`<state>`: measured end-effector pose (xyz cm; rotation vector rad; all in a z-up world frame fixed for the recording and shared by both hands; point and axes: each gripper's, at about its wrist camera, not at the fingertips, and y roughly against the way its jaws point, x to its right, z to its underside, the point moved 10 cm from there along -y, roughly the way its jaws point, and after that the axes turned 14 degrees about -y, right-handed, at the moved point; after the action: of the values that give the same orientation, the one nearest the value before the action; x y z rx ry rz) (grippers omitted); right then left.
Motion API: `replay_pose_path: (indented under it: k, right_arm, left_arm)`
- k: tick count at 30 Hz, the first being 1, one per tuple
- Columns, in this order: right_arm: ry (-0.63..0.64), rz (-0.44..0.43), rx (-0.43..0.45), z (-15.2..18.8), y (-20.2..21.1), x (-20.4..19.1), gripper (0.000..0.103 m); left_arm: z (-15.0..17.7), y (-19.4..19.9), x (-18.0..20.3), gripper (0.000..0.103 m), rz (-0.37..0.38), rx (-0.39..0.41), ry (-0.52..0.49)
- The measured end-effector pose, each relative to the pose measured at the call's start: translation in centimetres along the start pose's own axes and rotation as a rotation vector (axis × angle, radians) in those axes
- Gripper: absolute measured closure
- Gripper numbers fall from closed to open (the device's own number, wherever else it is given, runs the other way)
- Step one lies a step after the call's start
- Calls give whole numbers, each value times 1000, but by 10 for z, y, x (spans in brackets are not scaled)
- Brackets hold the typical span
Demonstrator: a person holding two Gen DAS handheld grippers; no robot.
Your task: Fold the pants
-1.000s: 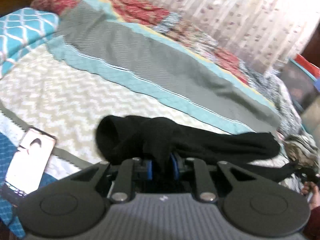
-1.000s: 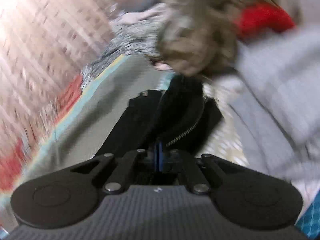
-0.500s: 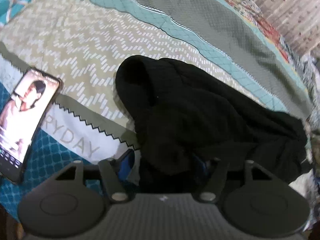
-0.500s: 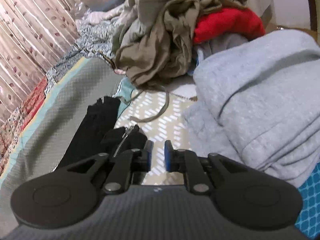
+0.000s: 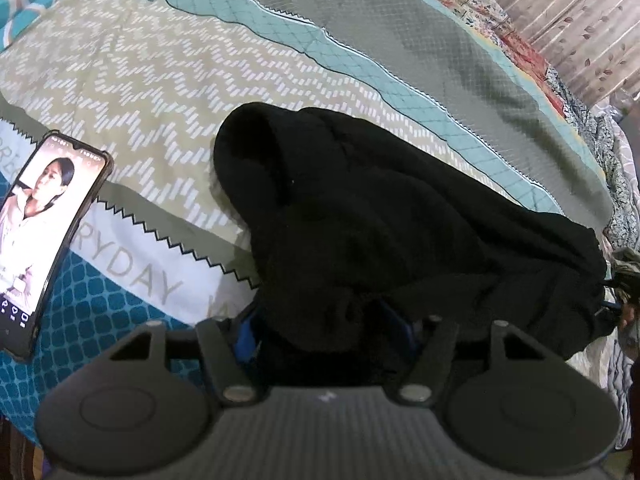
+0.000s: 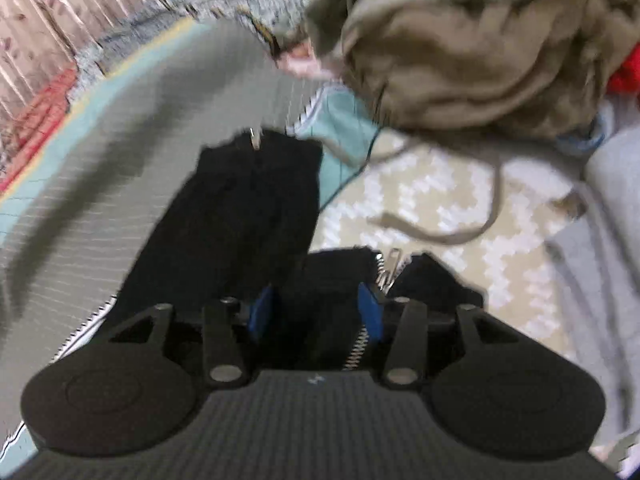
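Black pants (image 5: 380,220) lie bunched in a long heap across the patterned bedspread (image 5: 160,80). My left gripper (image 5: 324,328) sits low at their near end. Its jaws stand apart and are closing, with loose black cloth between them; the blue pads (image 5: 244,336) do not press on it. In the blurred right wrist view the other end of the pants (image 6: 248,200) shows its zipper (image 6: 384,272). My right gripper (image 6: 316,312) is over that end, its jaws opening, with black cloth between them and not gripped.
A lit phone (image 5: 44,236) lies on the bedspread at the left. Near the right gripper is a pile of khaki clothes (image 6: 480,52), a grey garment (image 6: 608,220) and something red (image 6: 628,76). A curtain (image 5: 580,20) hangs behind the bed.
Both grippers were shut on the pants a second ago and have let go. The left one sank toward the bed and the pants now rest there. The right view shifted sideways.
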<state>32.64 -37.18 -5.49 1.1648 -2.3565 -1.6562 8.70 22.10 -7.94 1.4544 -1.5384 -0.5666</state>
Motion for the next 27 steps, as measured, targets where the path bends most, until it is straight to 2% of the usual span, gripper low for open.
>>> replay_pose_path:
  k: [2, 3, 4, 7, 8, 10, 15, 17, 20, 22, 25, 27]
  right_arm:
    - [62, 26, 41, 4, 0, -2, 66]
    - [86, 14, 42, 7, 4, -4, 93]
    - [88, -6, 24, 10, 8, -3, 98]
    - [56, -51, 59, 6, 30, 9, 99]
    - [38, -63, 75, 1, 39, 14, 99]
    - [-28, -108, 86, -11, 57, 24, 99]
    - [-196, -300, 121, -50, 129, 41, 99]
    - [-244, -385, 161, -63, 172, 58, 99]
    - [-300, -457, 198, -69, 223, 104, 99]
    - [-319, -461, 214, -61, 243, 140, 99]
    - [-347, -410, 213, -37, 253, 206, 99]
    - [-395, -347, 200, -15, 246, 256, 99]
  left_arm:
    - [0, -1, -2, 55, 4, -4, -1]
    - [-1, -1, -3, 60, 9, -2, -3]
    - [-2, -1, -3, 68, 15, 0, -6]
    - [-6, 2, -2, 82, 30, 11, -7]
    - [-7, 4, -2, 84, 32, 18, -6]
    - [-11, 11, -3, 85, 29, 36, -7]
    - [-29, 45, -2, 87, 71, 100, -5]
    - [-40, 66, 2, 87, 105, 132, -11]
    - [-44, 95, 9, 87, 123, 155, -54]
    - [-38, 107, 13, 87, 135, 149, -84]
    - [-20, 115, 15, 86, 133, 122, -123]
    - [0, 113, 16, 78, 110, 98, -173]
